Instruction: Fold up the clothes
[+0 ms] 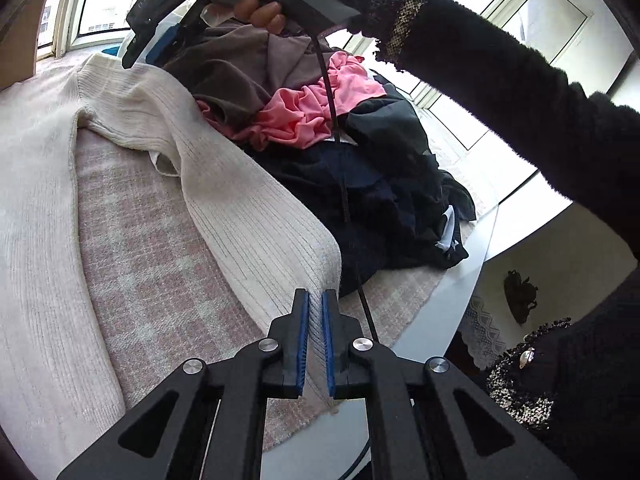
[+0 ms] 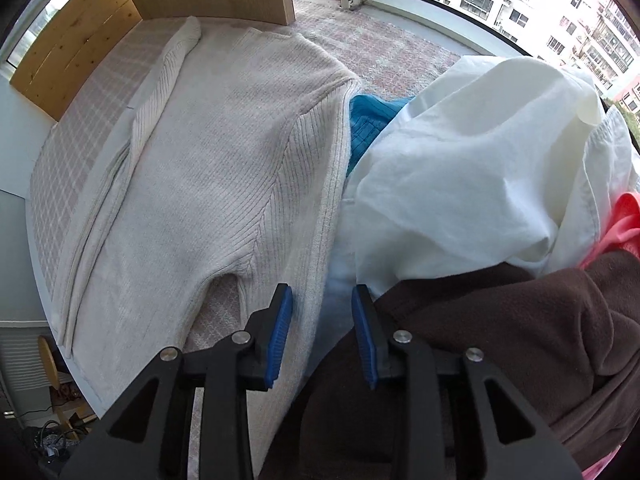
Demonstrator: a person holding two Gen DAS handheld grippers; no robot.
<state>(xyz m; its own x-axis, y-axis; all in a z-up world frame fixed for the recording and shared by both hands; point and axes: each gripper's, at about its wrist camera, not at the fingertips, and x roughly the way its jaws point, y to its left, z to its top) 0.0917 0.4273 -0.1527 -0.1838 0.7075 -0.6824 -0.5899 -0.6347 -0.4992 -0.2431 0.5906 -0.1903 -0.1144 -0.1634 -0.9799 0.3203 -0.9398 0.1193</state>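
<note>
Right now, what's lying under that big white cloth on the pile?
A blue garment pokes out beneath the white cloth, beside the cream sweater. Brown fleece lies along its near edge. Anything else under it is covered.

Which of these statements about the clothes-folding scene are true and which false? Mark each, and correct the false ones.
1. The cream sweater lies spread flat on the checked cloth. True.
2. The right gripper is clamped on the brown garment. False: its fingers stand apart, holding nothing.
3. A pink garment lies in the pile beside the sweater. True.
4. The left gripper is wide open. False: its fingers are nearly closed, over the sweater's sleeve.
5. The white shirt lies neatly folded. False: it is crumpled.
</note>
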